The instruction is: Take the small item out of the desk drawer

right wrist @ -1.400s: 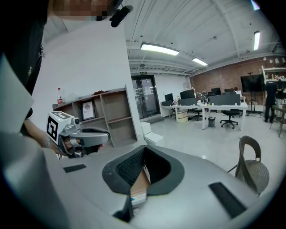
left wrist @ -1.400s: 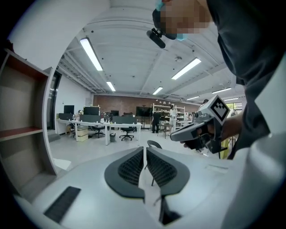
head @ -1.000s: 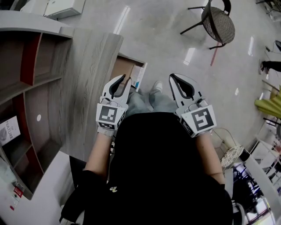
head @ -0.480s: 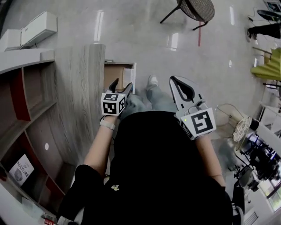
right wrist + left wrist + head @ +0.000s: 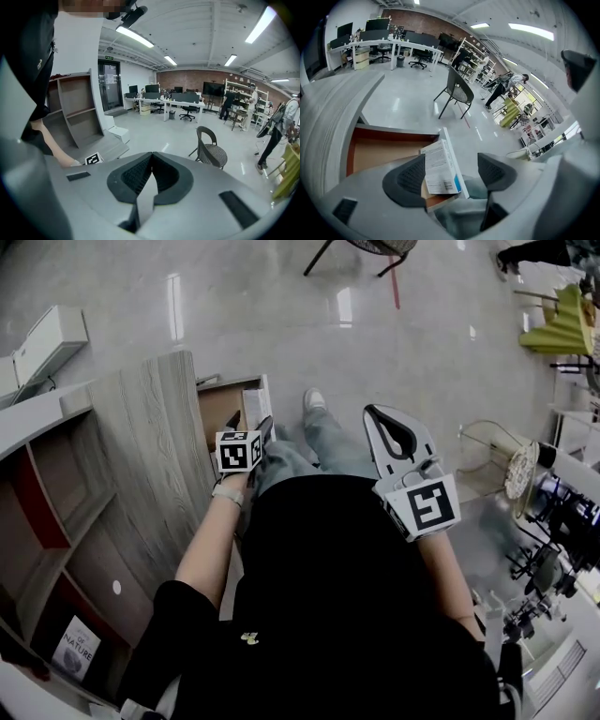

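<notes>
While looking down from the head, left claw [image 5: 251, 425]: dropped lower than a second ago and tipped nose-down, now right at the open drawer [image 5: 221, 405], at about 11 o'clock from the person's body; jaws spread, where a second ago nearly together.
Head view, drawer: pulled out from the grey desk [image 5: 155, 427], brown floor showing; contents too small to tell here.
Head view, right claw [image 5: 372, 413]: out at 1 o'clock over the floor, well apart from the drawer; much as a second ago.
Left gripper view, left claw [image 5: 454, 169]: jaws just been opening, now standing wide; nothing clamped.
Left gripper view, box [image 5: 439, 165]: white, with printed text, a barcode and a blue corner; stood on edge in the drawer [image 5: 384, 157] against its white side, at 6 o'clock from the picture's middle; lined up in the gap between the jaws, close by the left-hand one and well clear of the right-hand one; touching or not, impossible to tell.
Left gripper view, background: chair [image 5: 457, 91] at 12 o'clock, far off on the floor.
Right gripper view, right claw [image 5: 151, 157]: jaws pressed tip to tip, nothing between; idle.
Meaning for the task: reach made and jaws readied; box not yet gripped, not yet out; likely next, a small push forward to bring both jaws alongside the box, then a squeeze and a lift.
</notes>
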